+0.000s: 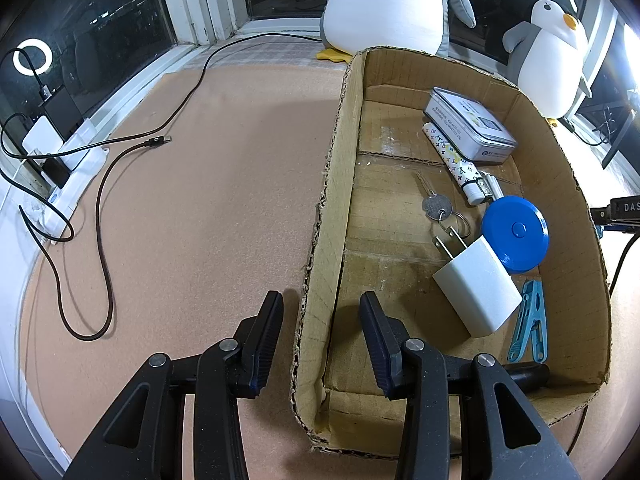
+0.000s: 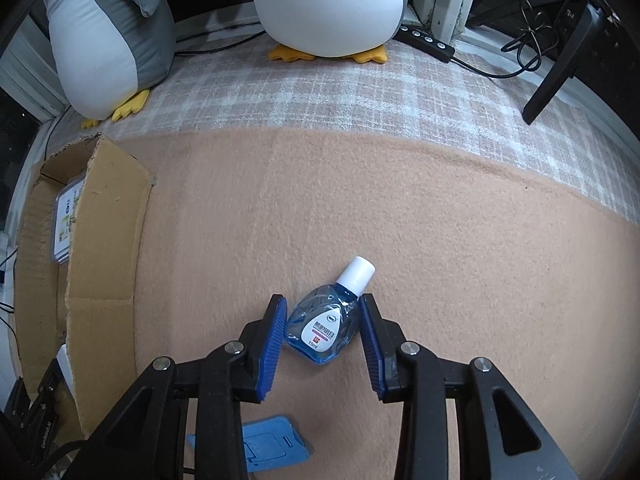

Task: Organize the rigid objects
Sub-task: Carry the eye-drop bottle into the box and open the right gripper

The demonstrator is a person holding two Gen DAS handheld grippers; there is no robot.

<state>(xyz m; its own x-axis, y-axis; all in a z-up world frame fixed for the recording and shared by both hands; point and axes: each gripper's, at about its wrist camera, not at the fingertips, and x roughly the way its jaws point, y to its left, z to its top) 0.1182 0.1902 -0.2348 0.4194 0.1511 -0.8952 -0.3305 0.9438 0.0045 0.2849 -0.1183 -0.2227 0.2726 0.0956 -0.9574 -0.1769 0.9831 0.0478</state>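
Observation:
A small blue eye-drop bottle (image 2: 320, 326) with a white cap lies on the tan cloth. My right gripper (image 2: 323, 300) is shut on it, both blue pads against its sides. To the left stands the cardboard box (image 2: 104, 220). My left gripper (image 1: 321, 296) straddles the box's left wall (image 1: 332, 184), one finger outside and one inside, open and not touching it. Inside the box lie a tin (image 1: 470, 128), a patterned lighter (image 1: 452, 160), keys (image 1: 438, 204), a blue tape measure (image 1: 516, 234), a white charger plug (image 1: 476, 284) and a blue clothespin (image 1: 530, 322).
A flat blue object (image 2: 272, 444) lies on the cloth under my right gripper. A black cable (image 1: 104, 208) snakes over the cloth left of the box, near a power strip (image 1: 68, 168). Penguin plush toys (image 2: 328, 4) sit at the back by the window. A black stand (image 2: 560, 68) leans far right.

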